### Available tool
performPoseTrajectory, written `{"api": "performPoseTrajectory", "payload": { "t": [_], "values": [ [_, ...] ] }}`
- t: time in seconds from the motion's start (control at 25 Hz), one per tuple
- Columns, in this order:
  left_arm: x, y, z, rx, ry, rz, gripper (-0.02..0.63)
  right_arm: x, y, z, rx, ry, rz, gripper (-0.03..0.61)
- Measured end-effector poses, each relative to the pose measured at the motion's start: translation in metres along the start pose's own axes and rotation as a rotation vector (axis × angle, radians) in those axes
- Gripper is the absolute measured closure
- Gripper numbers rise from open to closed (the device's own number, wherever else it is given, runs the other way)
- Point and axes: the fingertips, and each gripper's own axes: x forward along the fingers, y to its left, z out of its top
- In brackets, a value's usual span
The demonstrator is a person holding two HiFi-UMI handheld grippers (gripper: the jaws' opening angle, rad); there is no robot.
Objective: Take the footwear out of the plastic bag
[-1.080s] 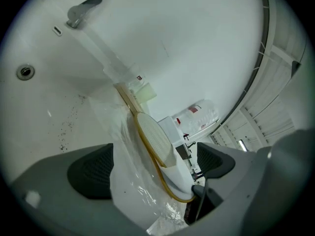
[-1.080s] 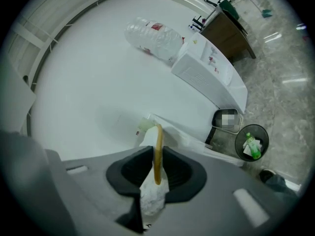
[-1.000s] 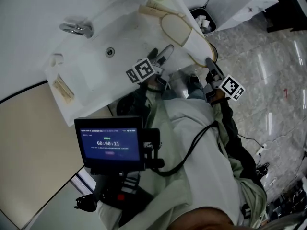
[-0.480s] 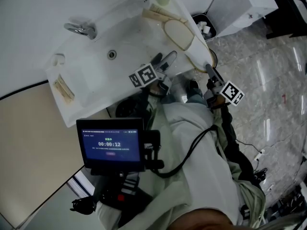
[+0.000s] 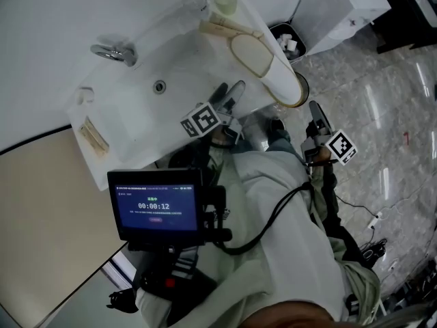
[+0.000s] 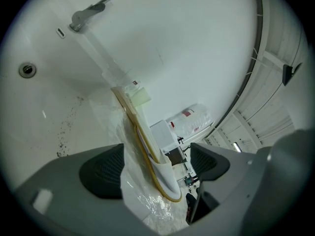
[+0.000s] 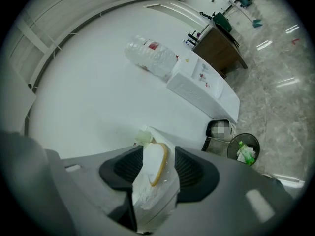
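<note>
Slipper: a pale slipper (image 5: 254,50) lies along the right rim of the white sink (image 5: 130,115), with its toe end past the rim, near the floor side.
Bag: a clear plastic bag (image 6: 145,205) wraps the whole slipper.
Left tongs: the left tongs (image 6: 155,167) are spread and have just been closing a little. The bagged slipper stands between the pads. One pad is just beside the plastic and the other is apart from it.
Right tongs: the right tongs (image 7: 152,167) are spread and have just been opening. The bag's toe end stands between the pads, with no pinch showing.
Done: nothing, by the look of it, since no part of the slipper is out.
Left: take hold of the bag, find its mouth, draw the slipper out.
Hard to see: the bag's mouth, whether it holds one slipper or a pair, and whether the right pads brush the plastic. The person's body covers the lower head view.
</note>
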Motion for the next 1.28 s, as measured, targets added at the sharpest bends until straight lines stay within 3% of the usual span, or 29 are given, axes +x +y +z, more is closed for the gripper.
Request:
{"api": "performPoseTrajectory", "payload": {
  "t": [0.12, 0.28, 0.36, 0.56, 0.84, 1.04, 1.28],
  "values": [
    [-0.009, -0.002, 0.012, 0.035, -0.079, -0.001, 0.331, 0.007, 0.031, 0.011, -0.121, -0.004, 0.186, 0.387],
    [-0.016, -0.015, 0.018, 0.028, -0.14, -0.049, 0.484, 0.01, 0.053, 0.008, -0.145, 0.026, 0.248, 0.387],
    [-0.02, -0.016, 0.019, 0.034, -0.151, -0.048, 0.604, 0.014, 0.069, 0.002, -0.158, 0.052, 0.279, 0.387],
    [-0.019, -0.033, 0.016, 0.025, -0.172, -0.081, 0.606, 0.027, 0.107, -0.01, -0.213, 0.145, 0.361, 0.387],
    [-0.019, -0.033, 0.007, 0.058, -0.185, -0.078, 0.606, 0.054, 0.118, -0.036, -0.287, 0.283, 0.38, 0.41],
    [-0.021, -0.056, -0.001, 0.094, -0.221, -0.056, 0.606, 0.052, 0.131, -0.027, -0.322, 0.321, 0.432, 0.577],
    [-0.017, -0.067, -0.015, 0.106, -0.265, -0.027, 0.606, 0.053, 0.132, -0.018, -0.33, 0.373, 0.493, 0.577]
  ]
}}
